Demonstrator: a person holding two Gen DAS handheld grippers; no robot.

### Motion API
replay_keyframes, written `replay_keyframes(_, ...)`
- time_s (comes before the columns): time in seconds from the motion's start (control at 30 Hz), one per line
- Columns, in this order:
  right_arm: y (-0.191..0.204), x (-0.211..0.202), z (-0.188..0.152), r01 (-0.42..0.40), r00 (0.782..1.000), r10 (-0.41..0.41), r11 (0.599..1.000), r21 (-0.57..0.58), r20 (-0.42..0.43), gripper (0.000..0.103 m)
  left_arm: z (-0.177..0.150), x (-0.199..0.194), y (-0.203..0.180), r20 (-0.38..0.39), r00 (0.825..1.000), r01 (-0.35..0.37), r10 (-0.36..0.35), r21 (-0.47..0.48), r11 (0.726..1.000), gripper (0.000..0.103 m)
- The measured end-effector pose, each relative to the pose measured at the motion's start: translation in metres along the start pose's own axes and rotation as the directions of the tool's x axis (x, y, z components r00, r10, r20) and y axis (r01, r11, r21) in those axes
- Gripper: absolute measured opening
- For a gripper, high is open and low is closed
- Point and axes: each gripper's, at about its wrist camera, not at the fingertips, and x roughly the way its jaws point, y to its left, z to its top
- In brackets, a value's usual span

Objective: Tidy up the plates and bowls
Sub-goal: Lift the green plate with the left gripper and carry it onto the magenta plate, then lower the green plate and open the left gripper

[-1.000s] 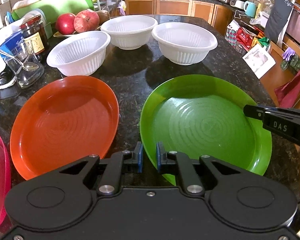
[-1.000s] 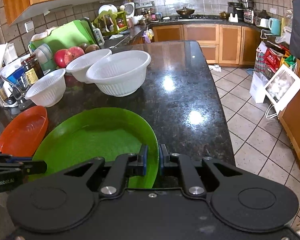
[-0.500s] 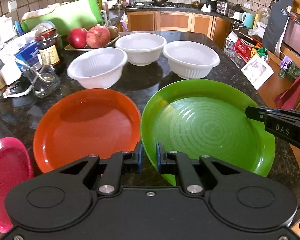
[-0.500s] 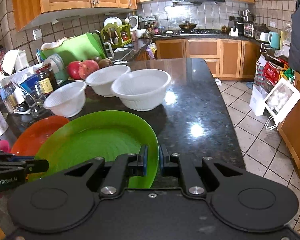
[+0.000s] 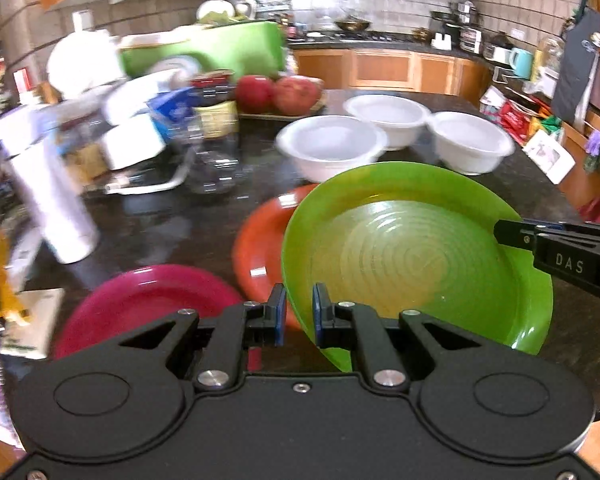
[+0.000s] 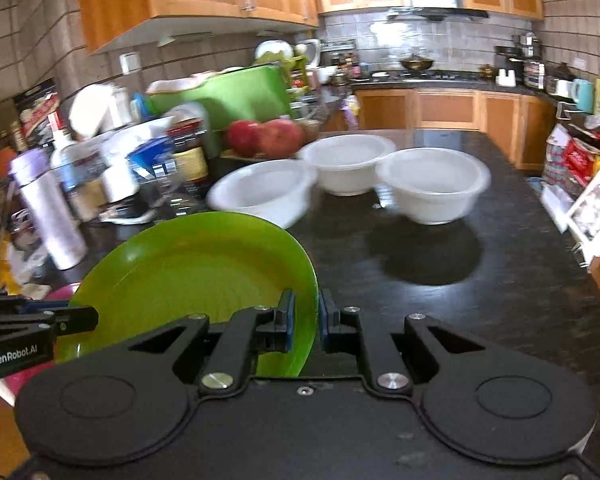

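Both grippers hold the green plate (image 5: 416,256) by its rim, lifted above the dark counter. My left gripper (image 5: 298,316) is shut on its near left edge. My right gripper (image 6: 304,322) is shut on its right edge, where the plate (image 6: 195,284) tilts up. The plate overlaps the orange plate (image 5: 263,236) lying on the counter. A pink plate (image 5: 147,300) lies to the left of that. Three white bowls (image 5: 332,148) (image 5: 388,116) (image 5: 470,144) stand in a row behind. The right gripper's finger (image 5: 560,244) shows at the plate's far edge.
Left of the plates stand a white bottle (image 5: 59,208), a glass jar (image 5: 215,160), boxes and a green board (image 5: 219,52). Red apples (image 5: 277,94) sit on a tray behind the bowls. The counter's right edge (image 6: 580,280) drops to the floor.
The green plate has risen off the counter and moved left, now partly over the orange plate. Both grippers moved up and left with it; the pink plate has come fully into view.
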Motion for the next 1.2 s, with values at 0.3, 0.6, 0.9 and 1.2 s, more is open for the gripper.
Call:
replay_keyframes(0.3,0.099,0.026,-0.006,-0.098,0.995,0.097,0.995,-0.034,-0.038,0.014,-0.026,-0.02,0.085,0.0,0.995,-0.1,0.1,-0.056,0.993,0.017)
replay_keyframes(0.6,0.154,0.042,-0.017,-0.104,0.992,0.1,0.993,-0.053,-0.077,0.018,-0.049,-0.019,0.14,-0.033,0.995,-0.1,0.098,-0.082,0.992,0.017)
replay_keyframes(0.9,0.168,0.038,-0.023,-0.031,0.999,0.03,0.998,-0.046,-0.034,0.034,-0.058,-0.019,0.145,0.03,0.995,-0.093,0.094,-0.025,0.995,0.052)
replay_keyframes(1.2,0.157,0.026,-0.027,0.008,1.0,-0.008,1.0,-0.017,-0.022,0.034,-0.053,-0.013,0.153,0.029,0.999,-0.027,0.027,-0.017,0.999,0.052)
